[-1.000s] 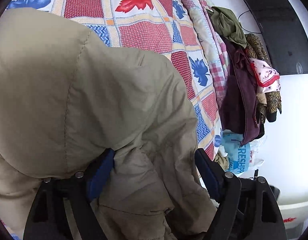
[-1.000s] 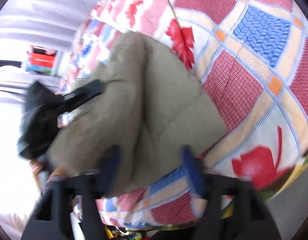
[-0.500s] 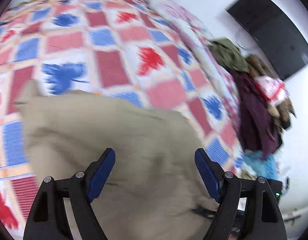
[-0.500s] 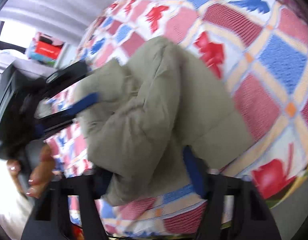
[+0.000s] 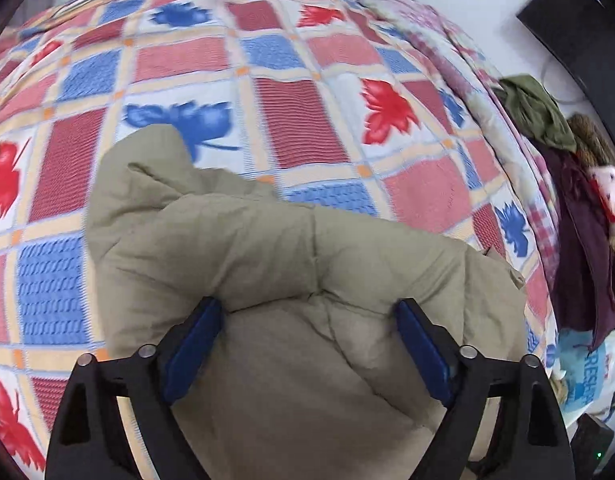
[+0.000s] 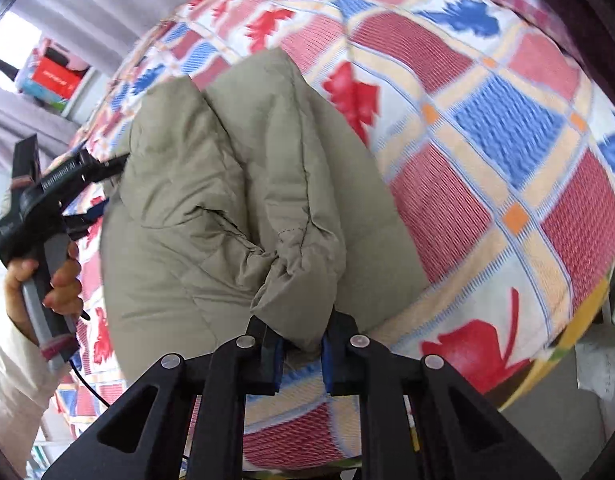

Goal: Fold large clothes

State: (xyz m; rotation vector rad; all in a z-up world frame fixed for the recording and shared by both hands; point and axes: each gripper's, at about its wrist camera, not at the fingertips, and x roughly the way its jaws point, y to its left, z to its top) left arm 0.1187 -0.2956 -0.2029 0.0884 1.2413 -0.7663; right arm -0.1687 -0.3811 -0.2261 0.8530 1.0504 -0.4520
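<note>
A large khaki padded jacket (image 5: 267,264) lies bunched on a bed with a red, blue and white patchwork quilt (image 5: 291,116). It also shows in the right wrist view (image 6: 211,200). My left gripper (image 5: 307,320) is open, its blue pads on either side of a fold of the jacket. It appears from the side in the right wrist view (image 6: 87,188), held by a hand. My right gripper (image 6: 301,340) is shut on a puffy edge of the jacket near the bed's front edge.
A pile of dark clothes (image 5: 579,216) hangs at the right side of the bed, with a blue bag (image 5: 583,368) below it. A dark screen (image 5: 579,24) is on the white wall. Curtains and red boxes (image 6: 51,76) stand behind the bed.
My right gripper has closed on the jacket's edge. My left gripper has pulled back from the jacket, which now lies lower and more spread on the quilt.
</note>
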